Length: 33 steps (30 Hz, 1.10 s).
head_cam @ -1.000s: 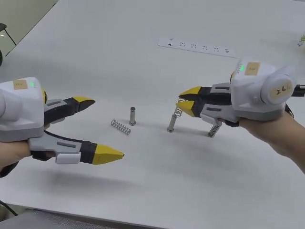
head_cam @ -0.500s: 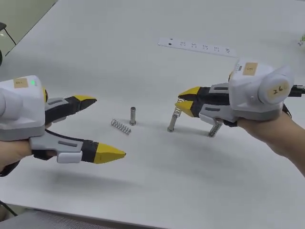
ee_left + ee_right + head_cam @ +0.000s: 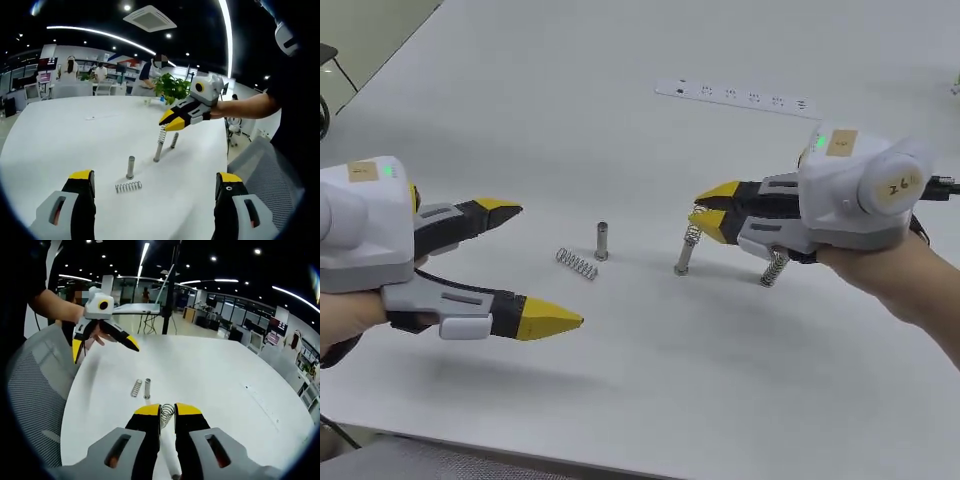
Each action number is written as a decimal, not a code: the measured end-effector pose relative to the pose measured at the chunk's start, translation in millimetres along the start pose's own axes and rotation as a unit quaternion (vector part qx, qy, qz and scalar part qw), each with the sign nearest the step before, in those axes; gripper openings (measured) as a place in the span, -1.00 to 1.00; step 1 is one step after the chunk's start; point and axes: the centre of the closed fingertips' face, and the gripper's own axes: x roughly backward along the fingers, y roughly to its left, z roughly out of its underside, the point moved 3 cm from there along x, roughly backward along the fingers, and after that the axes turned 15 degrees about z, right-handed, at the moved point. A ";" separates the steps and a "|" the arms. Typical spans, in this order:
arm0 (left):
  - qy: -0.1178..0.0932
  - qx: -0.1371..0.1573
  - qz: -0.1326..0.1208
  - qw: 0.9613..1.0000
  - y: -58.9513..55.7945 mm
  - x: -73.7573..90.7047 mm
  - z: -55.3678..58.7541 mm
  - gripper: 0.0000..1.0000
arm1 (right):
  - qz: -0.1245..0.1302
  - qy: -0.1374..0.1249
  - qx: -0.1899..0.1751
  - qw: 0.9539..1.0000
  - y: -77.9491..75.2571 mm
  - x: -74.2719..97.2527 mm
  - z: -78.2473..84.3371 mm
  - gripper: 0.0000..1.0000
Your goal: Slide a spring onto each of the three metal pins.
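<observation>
Right gripper [image 3: 167, 411] jaws pinched a spring [image 3: 167, 416] by its upper coils at the middle pin's [image 3: 682, 258] top. Probably light and bendy, it was best held mid-coil. Left gripper [image 3: 535, 265] gaped empty. A spare spring [image 3: 575, 264] lay at eight o'clock from the bare pin [image 3: 602, 241].

I'm working in a big open-plan office. My wide white desk [image 3: 620, 110] has a power strip [image 3: 732, 98] lying on it and a mesh office chair [image 3: 35, 390] beside it. A potted plant [image 3: 172, 89] stands at its far end. Overhead are a ceiling air vent [image 3: 149, 18] and strip lights [image 3: 100, 34], with more workstations [image 3: 255, 337] farther back.
</observation>
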 end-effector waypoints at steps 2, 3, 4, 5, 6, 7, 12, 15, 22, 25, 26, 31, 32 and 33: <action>0.000 0.001 0.000 1.000 0.0 0.4 0.0 0.96 | 0.000 0.001 0.000 1.000 0.0 -0.4 0.5 -0.85; 0.001 0.001 -0.001 1.000 0.3 0.6 0.2 0.96 | -0.001 0.001 -0.002 1.000 0.7 -0.7 1.0 -0.85; 0.001 0.001 -0.001 1.000 0.5 0.7 0.3 0.96 | -0.002 0.002 -0.001 1.000 1.3 -1.1 1.6 -0.85; 0.001 0.001 -0.001 1.000 0.4 0.7 0.3 0.96 | -0.002 0.004 0.003 1.000 2.0 -1.4 3.1 -0.85; 0.000 0.001 -0.002 1.000 0.4 0.7 0.0 0.96 | -0.003 0.005 0.001 1.000 2.1 -1.5 3.6 -0.85; 0.000 0.001 -0.002 1.000 0.4 0.7 0.2 0.96 | -0.002 0.006 -0.001 1.000 2.3 -1.5 5.0 -0.85; 0.002 0.002 -0.001 1.000 -0.3 0.7 2.3 0.95 | -0.004 0.012 0.000 1.000 4.3 -1.9 11.5 -0.85; 0.002 0.002 -0.002 1.000 -0.5 0.4 2.2 0.95 | -0.005 0.015 0.000 1.000 5.1 -2.9 14.9 -0.85; 0.002 0.002 -0.002 1.000 -1.3 -0.1 2.1 0.95 | -0.006 0.025 0.006 1.000 8.2 -6.1 22.6 -0.85; 0.000 0.004 -0.003 1.000 -1.4 0.6 2.0 0.95 | -0.008 0.030 0.010 0.999 10.2 -7.8 25.7 -0.85; 0.001 0.003 -0.004 1.000 -1.2 1.1 2.2 0.95 | -0.008 0.033 0.013 0.999 11.0 -8.8 27.5 -0.85; 0.001 0.004 -0.004 1.000 -1.3 2.3 2.4 0.95 | -0.011 0.043 0.018 0.999 14.3 -11.8 32.6 -0.85; 0.000 0.005 -0.005 1.000 -1.4 2.4 2.3 0.95 | -0.012 0.044 0.019 0.999 14.8 -12.3 33.2 -0.85; 0.000 0.005 -0.005 1.000 -1.5 2.4 2.3 0.95 | -0.012 0.045 0.019 0.999 15.1 -12.4 33.7 -0.85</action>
